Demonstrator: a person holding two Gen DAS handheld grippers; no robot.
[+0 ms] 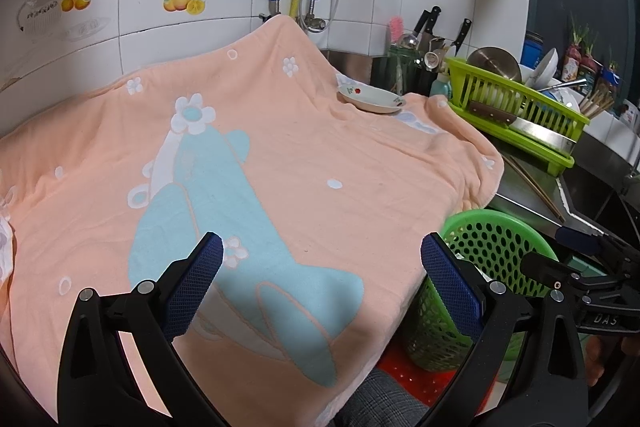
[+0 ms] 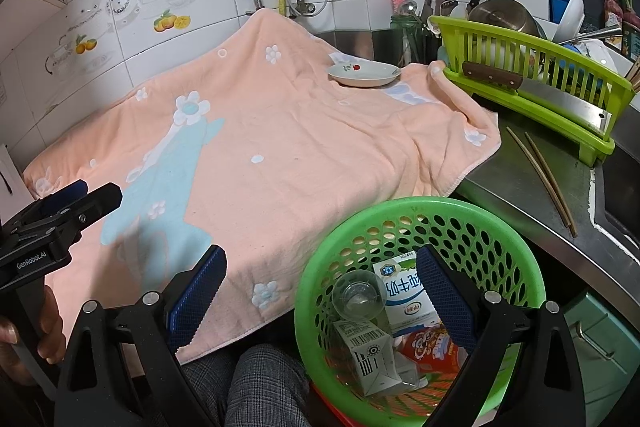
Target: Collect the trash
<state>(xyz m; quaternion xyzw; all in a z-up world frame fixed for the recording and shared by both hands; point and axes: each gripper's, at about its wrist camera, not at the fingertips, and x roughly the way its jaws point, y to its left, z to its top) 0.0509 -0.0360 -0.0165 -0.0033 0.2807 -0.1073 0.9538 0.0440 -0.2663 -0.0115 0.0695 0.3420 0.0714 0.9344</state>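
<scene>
Above a towel-draped bench in a tiled kitchen, both claws hang open and empty: the left claw over the peach towel, the right claw with its right finger over the green basket at the bench's front edge. Collected trash already lies in that basket: a milk carton, a clear plastic cup, a barcoded carton and a red wrapper. No loose litter shows on the towel; only a small dish rests at its far side, near the green dish rack, with a cleaver and chopsticks on the steel beyond. Collection looks close to finished, so the sound move is probably a check of the towel's folds and edges, particularly the left side that neither view shows fully, with both claws kept spread and clear of the dish. Anything found should be gripped at its middle and released low inside the basket, so it cannot bounce off the rim.
</scene>
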